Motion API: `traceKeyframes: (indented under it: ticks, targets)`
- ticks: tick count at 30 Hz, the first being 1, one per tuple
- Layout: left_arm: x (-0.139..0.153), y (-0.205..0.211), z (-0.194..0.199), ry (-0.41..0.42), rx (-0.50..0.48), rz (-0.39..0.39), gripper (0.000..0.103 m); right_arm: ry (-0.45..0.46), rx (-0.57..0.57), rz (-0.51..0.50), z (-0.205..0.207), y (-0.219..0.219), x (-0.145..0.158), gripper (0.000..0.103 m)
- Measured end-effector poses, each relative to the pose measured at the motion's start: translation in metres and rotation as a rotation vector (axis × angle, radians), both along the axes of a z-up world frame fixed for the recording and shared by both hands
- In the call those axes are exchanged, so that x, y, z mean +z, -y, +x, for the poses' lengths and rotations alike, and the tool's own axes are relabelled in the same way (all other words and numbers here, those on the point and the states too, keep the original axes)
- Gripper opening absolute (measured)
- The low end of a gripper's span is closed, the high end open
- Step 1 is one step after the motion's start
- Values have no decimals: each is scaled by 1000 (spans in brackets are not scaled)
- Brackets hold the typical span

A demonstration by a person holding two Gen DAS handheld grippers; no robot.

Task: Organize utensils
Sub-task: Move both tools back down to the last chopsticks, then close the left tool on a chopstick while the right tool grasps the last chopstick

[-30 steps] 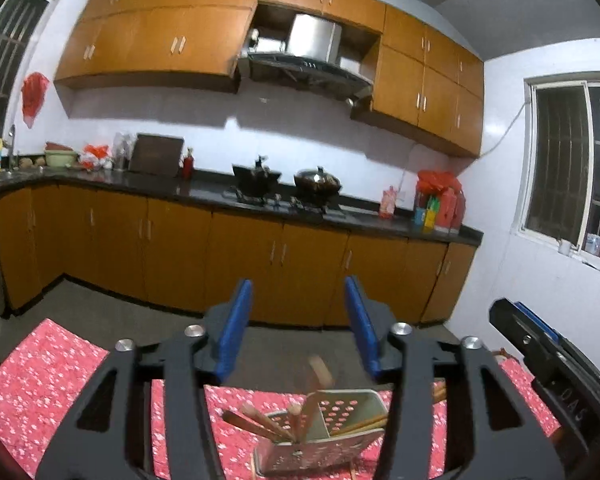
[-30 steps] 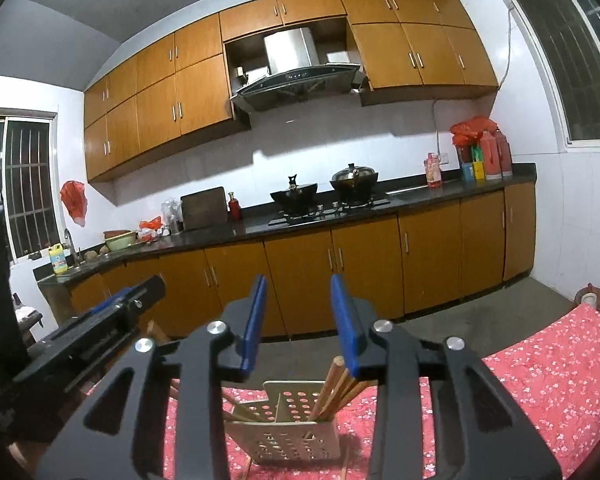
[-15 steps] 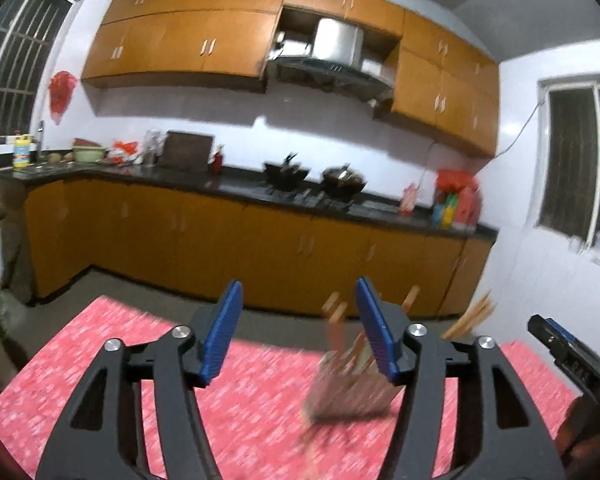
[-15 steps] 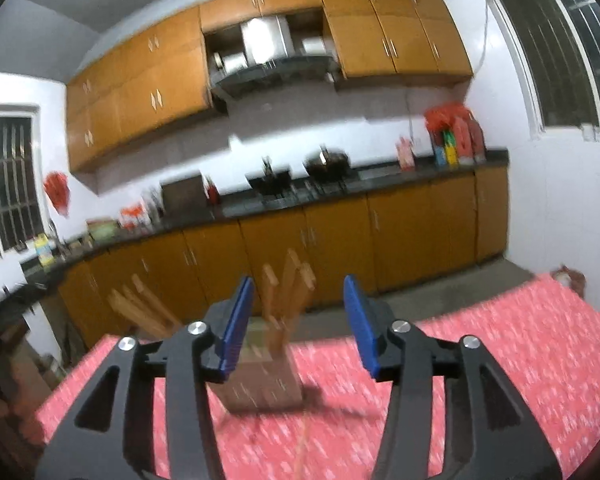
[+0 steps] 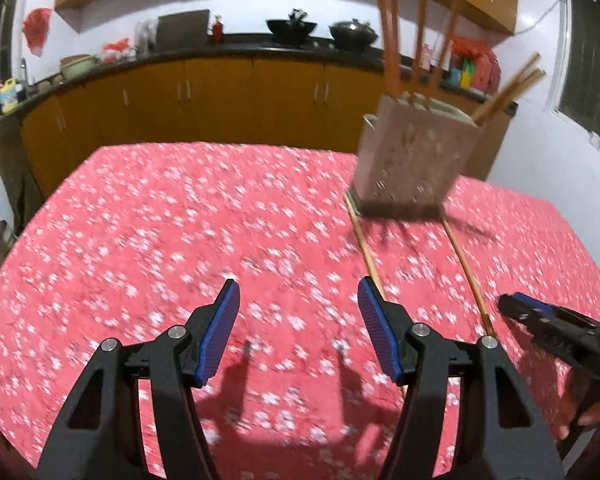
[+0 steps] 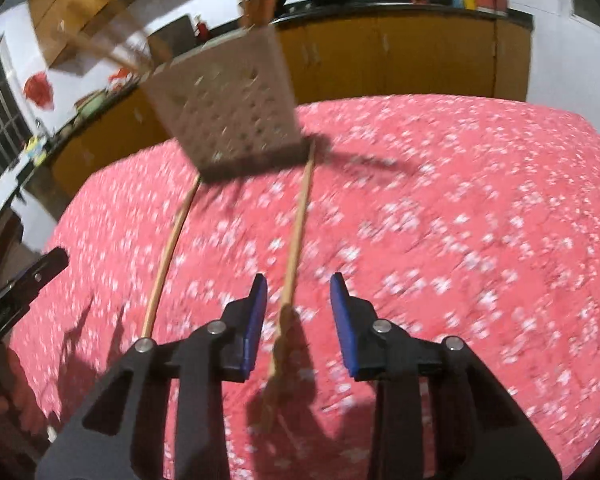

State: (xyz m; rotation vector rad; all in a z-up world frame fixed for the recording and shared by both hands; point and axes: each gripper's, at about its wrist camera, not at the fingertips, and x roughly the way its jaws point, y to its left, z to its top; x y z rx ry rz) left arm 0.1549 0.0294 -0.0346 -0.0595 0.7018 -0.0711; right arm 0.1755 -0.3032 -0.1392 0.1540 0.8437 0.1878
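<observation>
Utensil holder: a perforated box standing on the red floral tablecloth, wooden utensils sticking up out of it.
Near chopstick: lying flat, running from the holder's foot toward the right gripper.
Far chopstick: lying beside it, also starting at the holder.
Left gripper: hanging open over bare cloth in front of the holder, gripping nothing.
Right gripper: jaws have just been closing, straddling the near chopstick's end, pads not pressing on it.
</observation>
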Motion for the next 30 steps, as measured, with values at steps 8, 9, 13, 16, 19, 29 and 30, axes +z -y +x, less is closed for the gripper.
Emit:
traceKeyframes:
  ticks: [8, 9, 13, 16, 19, 29, 30]
  targets:
    - [-16, 31, 0, -46, -95, -20, 59, -24, -41, -89, 6, -6, -9, 8]
    - [-19, 35, 0, -57, -105, -22, 57, -24, -63, -83, 8, 0, -9, 8]
    - [-32, 48, 6, -103, -126, -17, 41, -30, -153, -69, 9, 26, -10, 8]
    - [-42, 57, 11, -138, -134, -5, 35, -34, -174, -52, 9, 39, -10, 8]
    - [-51, 65, 14, -162, -136, 11, 31, -32, -174, -47, 9, 43, -10, 8]
    - [-61, 48, 27, -171, -62, 71, 8, -26, -142, -58, 15, 35, -12, 8]
    - [-60, 42, 29, -171, -46, 72, 8, -25, -141, -61, 17, 35, -12, 8]
